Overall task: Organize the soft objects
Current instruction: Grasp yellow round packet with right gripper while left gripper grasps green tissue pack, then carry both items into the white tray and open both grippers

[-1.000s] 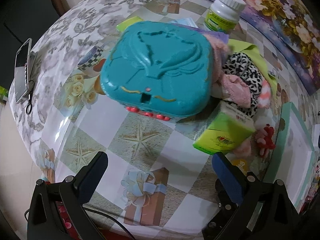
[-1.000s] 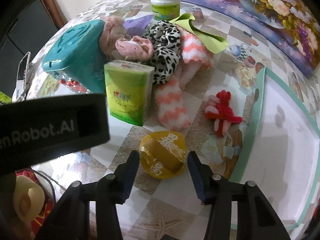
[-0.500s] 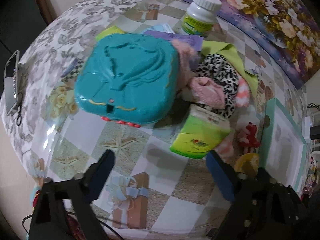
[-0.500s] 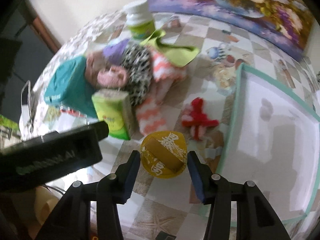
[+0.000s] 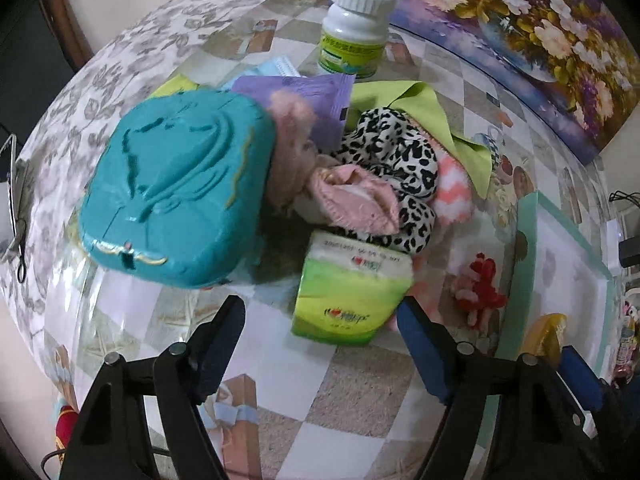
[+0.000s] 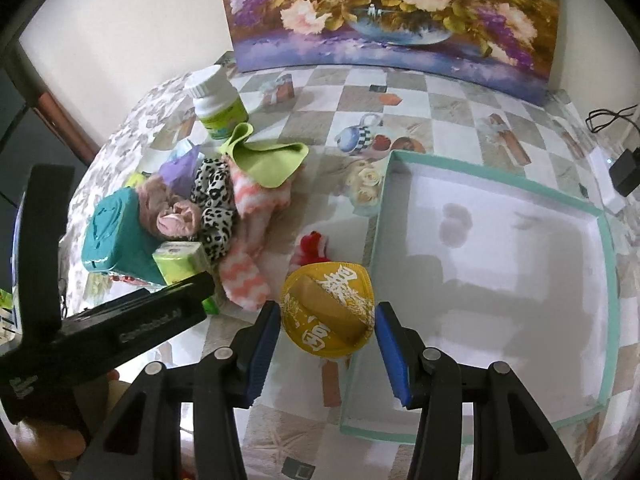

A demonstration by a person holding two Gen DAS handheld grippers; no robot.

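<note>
Pouch [image 6: 327,311] over tray rim [image 6: 362,308]

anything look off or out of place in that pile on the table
Among the soft socks and cloths, hard things sit mixed in: a teal plastic case tilted against the fluffy pink sock, and a white pill bottle standing behind the heap.

The box [image 5: 176,188] is teal with thin gold trim. The tissue pack [image 5: 352,292] is lime green and white. One sock [image 5: 404,168] is black-and-white leopard print, another [image 6: 248,256] has pink and white zigzags. The cloth [image 6: 268,160] is yellow-green. The pouch [image 6: 328,308] is yellow with white lettering. The tray [image 6: 600,216] is white, rimmed mint green. The tablecloth [image 6: 440,100] is checked grey and white.
</note>
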